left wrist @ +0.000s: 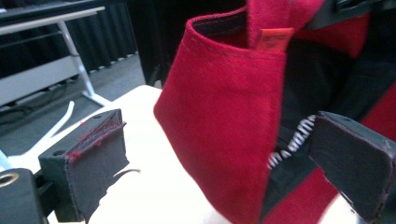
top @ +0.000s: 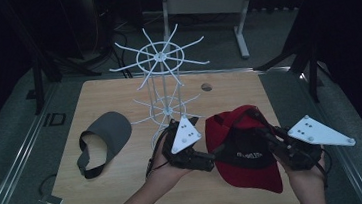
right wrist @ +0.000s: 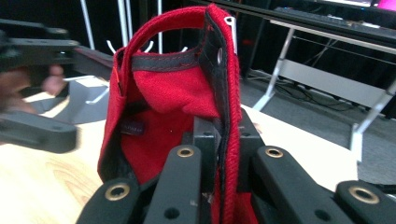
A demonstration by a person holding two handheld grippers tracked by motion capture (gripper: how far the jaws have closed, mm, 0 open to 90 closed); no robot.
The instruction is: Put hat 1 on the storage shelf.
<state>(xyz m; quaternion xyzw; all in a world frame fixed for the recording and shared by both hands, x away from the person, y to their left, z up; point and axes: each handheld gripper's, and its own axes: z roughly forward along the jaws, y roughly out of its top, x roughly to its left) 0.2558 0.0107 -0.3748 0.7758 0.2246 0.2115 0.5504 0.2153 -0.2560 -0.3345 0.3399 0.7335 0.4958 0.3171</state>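
2 Grippers, 1 Red Cap

2 grippers are in my hands, and both are at the red cap [top: 246, 151] in the lower middle of the high view. The cap is above the wooden table [top: 128, 197], with its bill pointing to the bottom of the frame.

My right gripper [right wrist: 223, 140] is pinching the edge of the cap. In the right gripper view, its 2 black jaws are pressed together on the dark band and red cloth, in the middle of the frame. The strap at the back of the cap makes an arch at the top of that view.

My left gripper [left wrist: 224, 158] is spread wide. In the left gripper view, 1 jaw is at the lower left and 1 is at the lower right, and the side of the cap hangs between them. The pads are not squeezing it. Red fuzz sticks to the left pad.

1 grey visor [top: 105, 142] lies on the table at the left of the high view, well apart from the cap. 1 white wire rack [top: 163, 83] stands in the upper middle, just behind my left gripper.
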